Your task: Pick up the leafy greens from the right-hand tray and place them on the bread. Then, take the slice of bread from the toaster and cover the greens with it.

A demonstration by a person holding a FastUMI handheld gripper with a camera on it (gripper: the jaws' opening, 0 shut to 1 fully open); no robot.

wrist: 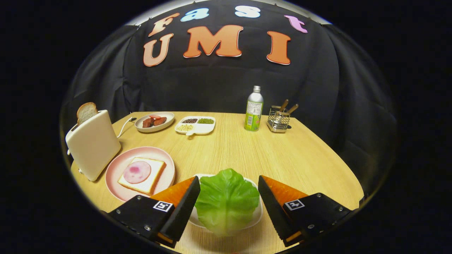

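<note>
right now your tongs are spread apart, one finger on each side of the lettuce leaf, neither visibly pressing it. the leaf lies on a white tray at the near edge of the bench. left of it sits the pink plate with bread and ham. the toaster at the left edge holds a bread slice.

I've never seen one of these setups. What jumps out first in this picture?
The green lettuce leaf on a white tray, lying between the open gripper's two fingers. To its left, a pink plate holds bread topped with ham. Beside the plate stands a toaster with a bread slice poking out.
</note>
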